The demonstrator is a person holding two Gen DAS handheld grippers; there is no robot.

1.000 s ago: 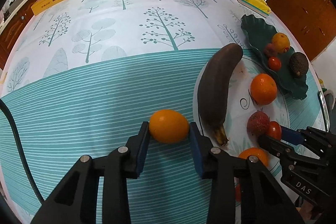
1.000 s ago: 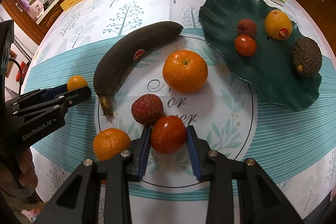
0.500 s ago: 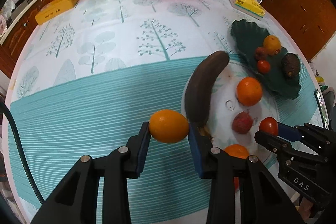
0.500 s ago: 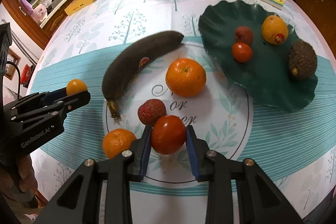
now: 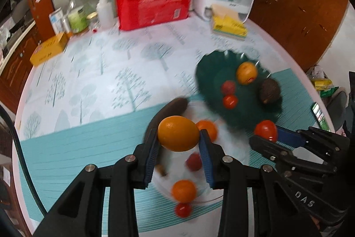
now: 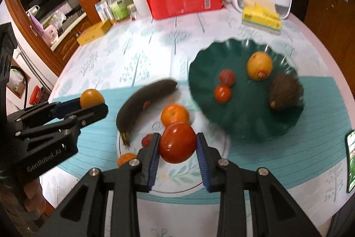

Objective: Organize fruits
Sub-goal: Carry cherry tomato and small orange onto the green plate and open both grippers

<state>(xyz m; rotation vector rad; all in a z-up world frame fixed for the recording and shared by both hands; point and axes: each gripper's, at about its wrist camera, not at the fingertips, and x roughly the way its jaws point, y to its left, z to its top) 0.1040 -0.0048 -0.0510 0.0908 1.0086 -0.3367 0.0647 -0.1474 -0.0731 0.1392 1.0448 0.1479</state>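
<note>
Both grippers have risen: left gripper (image 5: 178, 143) clamps my firm oval orange citrus (image 5: 178, 133); right gripper (image 6: 177, 148) clamps a soft, bruisable red tomato (image 6: 177, 143) across its middle.

Right hand-held gripper (image 6: 177, 146) clamps a tomato (image 6: 177, 142) above the white plate (image 6: 199, 179).
</note>
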